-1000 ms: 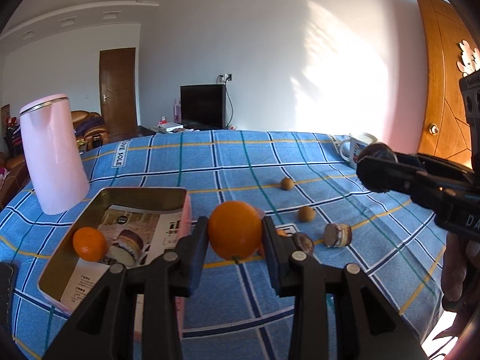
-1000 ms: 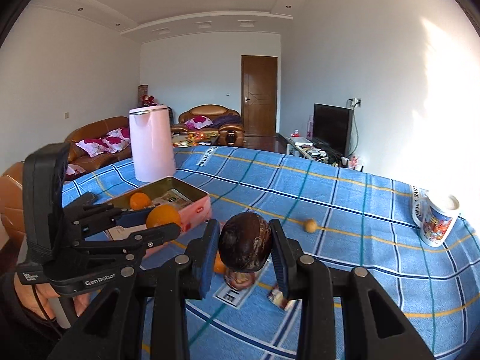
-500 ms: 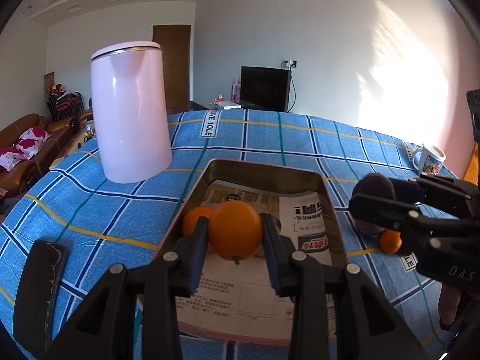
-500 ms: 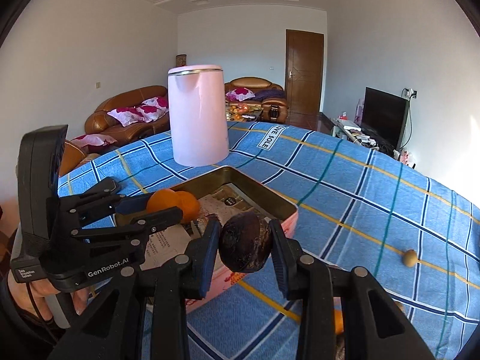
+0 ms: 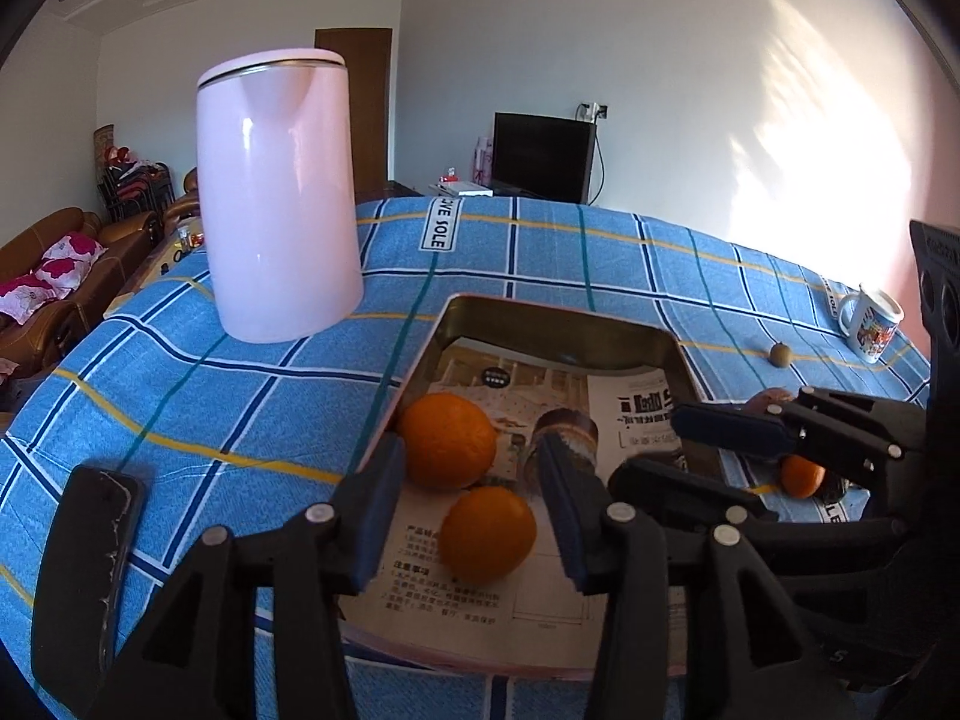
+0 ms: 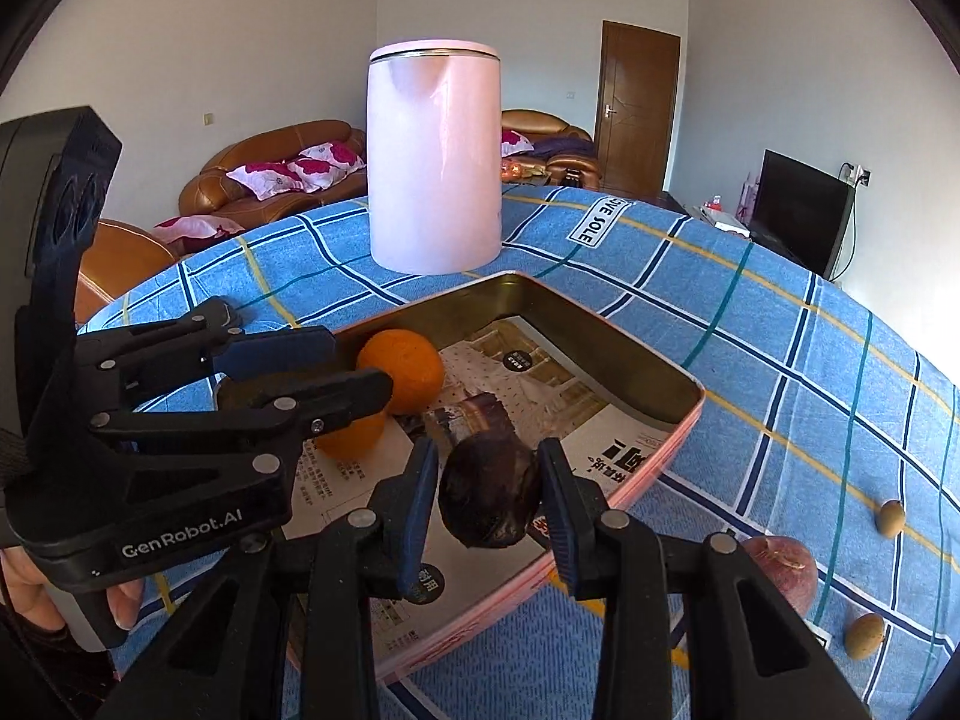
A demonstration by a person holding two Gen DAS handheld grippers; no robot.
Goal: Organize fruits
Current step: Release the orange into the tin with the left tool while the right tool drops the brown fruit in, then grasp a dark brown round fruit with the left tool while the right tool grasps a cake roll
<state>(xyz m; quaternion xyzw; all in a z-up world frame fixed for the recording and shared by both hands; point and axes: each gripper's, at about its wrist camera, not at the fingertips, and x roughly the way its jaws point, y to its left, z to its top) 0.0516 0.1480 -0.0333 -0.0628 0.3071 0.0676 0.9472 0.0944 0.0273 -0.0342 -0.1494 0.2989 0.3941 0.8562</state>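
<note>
Fruit gathered in one open tin (image 5: 558,315), probably the collecting point for the task. Left tongs (image 5: 468,456) spread apart, gripping nothing, hanging over the tin's left side. Two oranges on the printed paper lining (image 5: 636,414) below: far orange (image 5: 447,441) close to the tin's left wall, near orange (image 5: 487,531) lying free between the spread fingers, touching neither. Looks like a drop-off spot chosen to keep the oranges side by side.

Right tongs (image 6: 487,462) clamped on a dark fruit (image 6: 489,495), wrinkled and brown, held off the surface above the tin near its front rim. Likely poised to set it down on the bare paper right of the oranges, so nothing lands on them.

Not yet sorted, out on the cloth to the right: a small loose orange (image 5: 801,476), a reddish fruit (image 6: 780,564), and small brown fruits (image 6: 891,517) well apart from the tin.

Bench covered in a blue checked cloth (image 5: 180,390) with yellow and dark lines, slightly rumpled. Tall pink kettle (image 5: 276,192) upright just behind the tin; printed mug (image 5: 870,321) at the far right edge. Beyond, a living room: white walls, brown sofa (image 6: 270,174) with pink cushions, wooden door (image 6: 639,108), dark television (image 5: 543,156), and sunlight patching the right-hand wall.
</note>
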